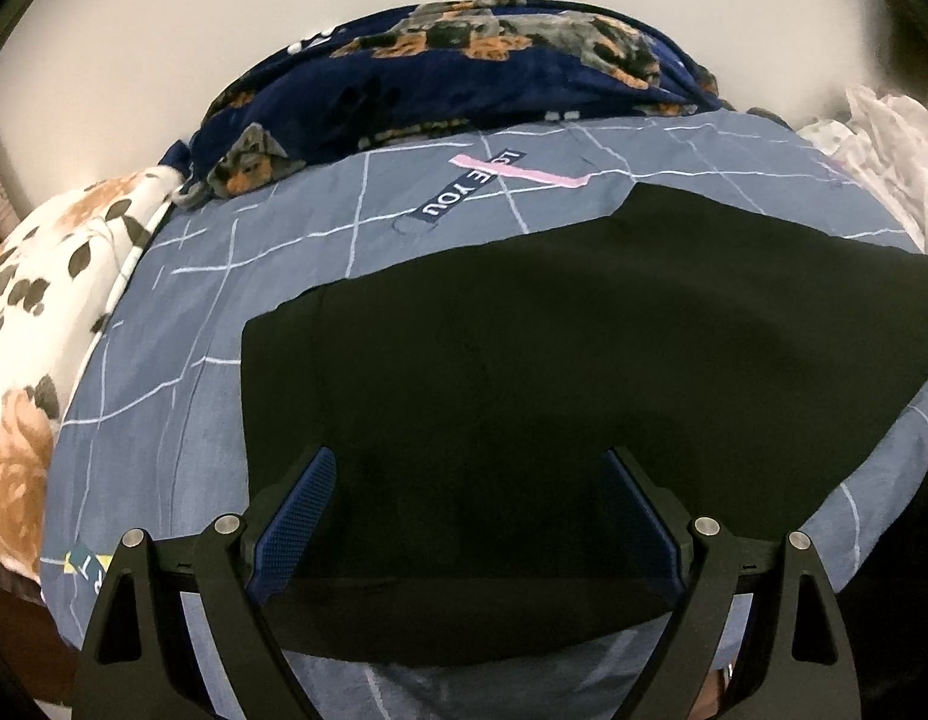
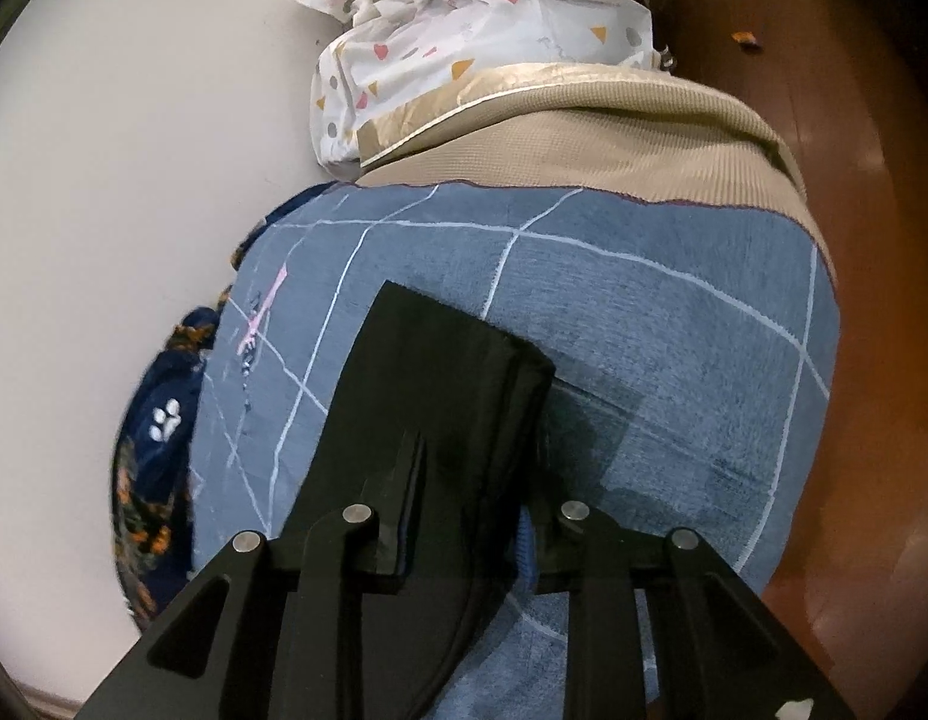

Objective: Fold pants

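Left gripper (image 1: 467, 468) tilts down, jaws wide, over black pants (image 1: 584, 330).

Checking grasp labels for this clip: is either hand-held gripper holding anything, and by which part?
Left hand-held gripper: open above the black pants, holding nothing. Right hand-held gripper: the pants' folded edge lies between its fingers; a firm grip cannot be told.

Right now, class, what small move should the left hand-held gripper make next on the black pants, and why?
Probably lower the left hand-held gripper and close it on the near edge of the black pants: its jaws stand wide open astride that edge, gripping nothing, while the pants lie flat on the blue sheet.
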Tool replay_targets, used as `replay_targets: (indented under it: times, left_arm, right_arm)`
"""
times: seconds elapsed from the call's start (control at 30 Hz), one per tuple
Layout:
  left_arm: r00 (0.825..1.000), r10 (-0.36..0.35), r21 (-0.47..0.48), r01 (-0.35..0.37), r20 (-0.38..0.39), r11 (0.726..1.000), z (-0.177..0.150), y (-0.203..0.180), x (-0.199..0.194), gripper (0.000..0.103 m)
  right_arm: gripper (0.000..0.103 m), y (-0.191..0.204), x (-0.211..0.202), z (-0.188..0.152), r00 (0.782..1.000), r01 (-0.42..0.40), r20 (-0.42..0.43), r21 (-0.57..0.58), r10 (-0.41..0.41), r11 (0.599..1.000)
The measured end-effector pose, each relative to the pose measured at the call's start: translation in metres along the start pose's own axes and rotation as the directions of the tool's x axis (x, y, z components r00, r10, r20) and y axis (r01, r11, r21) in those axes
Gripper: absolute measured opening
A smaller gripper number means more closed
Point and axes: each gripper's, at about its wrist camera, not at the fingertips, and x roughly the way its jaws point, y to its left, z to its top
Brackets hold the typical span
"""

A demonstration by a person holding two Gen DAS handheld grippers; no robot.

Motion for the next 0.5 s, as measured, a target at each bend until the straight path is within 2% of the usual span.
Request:
replay_targets:
  times: [0.07,0.37,0.5]
  left_arm:
    - [1.000,0.005,-0.009,-0.005,-0.006,1.000,-0.0008,0.0026,0.0020,0.089]
    - [0.999,0.022,-0.020,-0.023,-0.047,1.000,-0.0039,0.0071,0.0106,0.089]
    - [0.998,0.035,-0.015,-0.036,-0.051,0.999,-0.0031,0.0101,0.0098,0.089]
  right_arm:
    - [0.015,0.0023,0.0021,-0.0028,1.000,0.006,-0.011,-0.024,-0.006,1.000]
    - [0.018,-0.0068,0.0062,-0.0058,0.995,-0.096,-0.017,0.043,0.096,0.994]
    - [0.017,-0.0007,0.0069,-0.0063,0.997,-0.070,-0.020,0.012,0.070,0.997]
